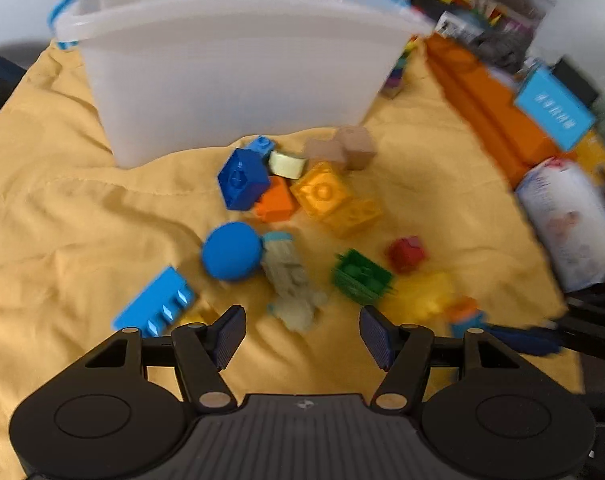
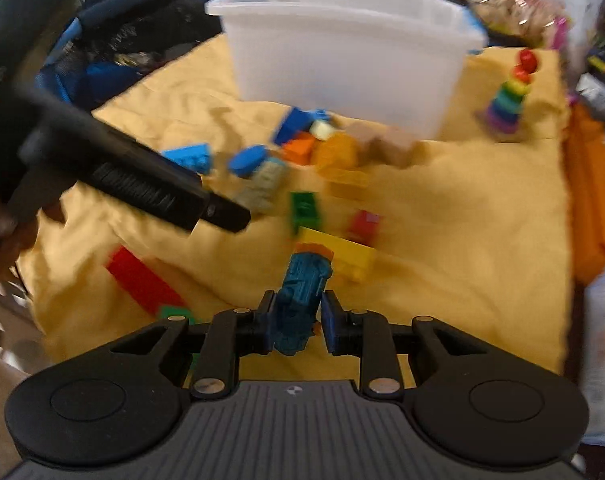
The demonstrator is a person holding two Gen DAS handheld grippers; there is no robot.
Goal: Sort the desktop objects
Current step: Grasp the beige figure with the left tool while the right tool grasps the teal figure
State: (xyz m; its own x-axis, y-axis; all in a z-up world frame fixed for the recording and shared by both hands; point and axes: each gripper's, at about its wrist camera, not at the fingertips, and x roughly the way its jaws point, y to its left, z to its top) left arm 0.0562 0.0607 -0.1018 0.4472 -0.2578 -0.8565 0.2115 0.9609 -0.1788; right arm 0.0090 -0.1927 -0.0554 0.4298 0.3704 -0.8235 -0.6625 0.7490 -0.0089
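Toy blocks lie scattered on a yellow cloth (image 1: pixel 62 208) in front of a translucent white bin (image 1: pixel 238 76), which also shows in the right wrist view (image 2: pixel 342 60). My left gripper (image 1: pixel 302 332) is open and empty, just above the cloth, close to a beige toy (image 1: pixel 290 280), a blue ball (image 1: pixel 231 250) and a green block (image 1: pixel 360 276). My right gripper (image 2: pixel 298 320) is shut on a teal toy train (image 2: pixel 302 292), held over the cloth near a yellow block (image 2: pixel 342 254). The left gripper's body (image 2: pixel 142 184) crosses the right wrist view at left.
A rainbow ring stacker (image 2: pixel 510 92) stands right of the bin. A red bar (image 2: pixel 142 280) lies at front left. An orange box (image 1: pixel 490 108), a blue box (image 1: pixel 554 110) and a white bag (image 1: pixel 570 216) line the right edge. Cluttered shelves are behind.
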